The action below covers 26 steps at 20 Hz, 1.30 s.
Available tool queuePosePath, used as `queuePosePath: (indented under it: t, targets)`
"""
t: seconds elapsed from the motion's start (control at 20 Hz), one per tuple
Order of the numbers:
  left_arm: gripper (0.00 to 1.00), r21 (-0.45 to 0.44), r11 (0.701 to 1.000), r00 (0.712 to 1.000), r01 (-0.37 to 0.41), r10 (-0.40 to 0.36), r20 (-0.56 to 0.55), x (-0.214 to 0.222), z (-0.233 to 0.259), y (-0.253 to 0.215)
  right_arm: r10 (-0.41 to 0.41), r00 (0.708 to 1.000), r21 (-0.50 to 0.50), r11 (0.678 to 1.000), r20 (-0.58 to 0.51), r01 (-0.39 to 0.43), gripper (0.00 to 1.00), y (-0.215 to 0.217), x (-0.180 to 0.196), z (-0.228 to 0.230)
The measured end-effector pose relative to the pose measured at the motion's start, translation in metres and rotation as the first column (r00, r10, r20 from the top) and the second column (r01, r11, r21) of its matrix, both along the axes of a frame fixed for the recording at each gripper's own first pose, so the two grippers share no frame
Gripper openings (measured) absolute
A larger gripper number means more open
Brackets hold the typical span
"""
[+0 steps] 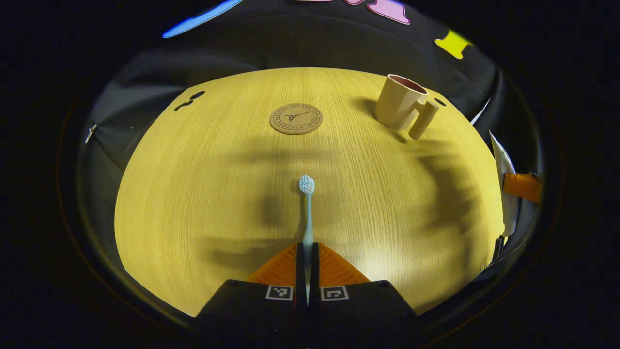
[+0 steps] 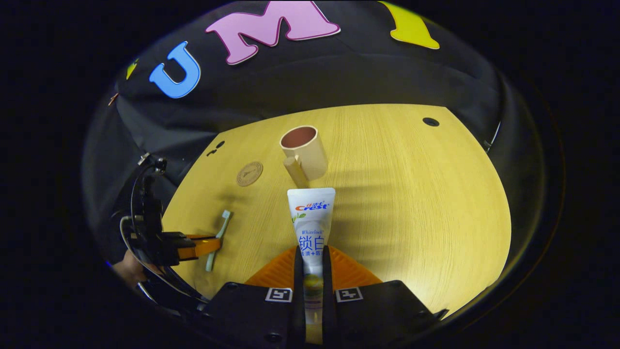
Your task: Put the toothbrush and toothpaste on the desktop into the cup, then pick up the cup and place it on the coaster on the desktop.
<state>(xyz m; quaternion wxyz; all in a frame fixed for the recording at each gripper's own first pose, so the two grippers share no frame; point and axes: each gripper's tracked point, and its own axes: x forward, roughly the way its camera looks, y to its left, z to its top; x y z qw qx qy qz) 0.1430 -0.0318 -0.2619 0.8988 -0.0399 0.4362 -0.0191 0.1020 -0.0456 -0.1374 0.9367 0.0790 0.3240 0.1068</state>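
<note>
**Left gripper view, then right: both items gripped, cup waiting**

Left gripper view: your left tongs (image 1: 307, 261) are clenched on the toothbrush (image 1: 307, 213) handle, bristles pointing ahead, so it can drop in handle-first or be tipped. Beyond it on the worktop (image 1: 203, 194) lie the coaster (image 1: 296, 118), its ring of lettering too small to read, and the cup (image 1: 399, 103).

Right gripper view: your right tongs (image 2: 313, 271) clamp the toothpaste (image 2: 311, 218) near its cap end; the tube reads "Crest" and "Whitelock". The cup stands just ahead, mouth open upward.

Left gripper (image 2: 213, 245) has a black body with looping cables; right gripper (image 2: 310, 252) carries two square black-and-white markers on black blocks.
</note>
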Motion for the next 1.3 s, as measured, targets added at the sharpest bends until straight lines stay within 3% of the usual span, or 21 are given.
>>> queuePosePath:
  t: [0.45,0.75,1.05,1.3]
  targets:
    - [0.07,-0.053,0.998,0.988,-0.026,0.034,0.149,0.004,0.054,-0.004,0.009,0.973,0.03,0.999,0.231,-0.017,0.17,0.015,0.067,0.098]
    - [0.06,-0.11,0.994,0.963,-0.026,0.055,0.263,0.016,0.104,-0.016,0.032,0.913,0.046,0.997,0.407,-0.056,0.17,0.033,0.115,0.147]
    - [0.06,-0.193,0.98,0.941,-0.05,0.111,0.321,0.029,0.149,-0.022,-0.034,0.879,0.133,0.99,0.476,-0.034,0.17,0.045,0.164,0.153]
    - [0.06,-0.188,0.978,0.932,-0.09,0.149,0.331,0.034,0.154,-0.007,-0.088,0.853,0.184,0.983,0.514,-0.01,0.17,0.046,0.207,0.147]
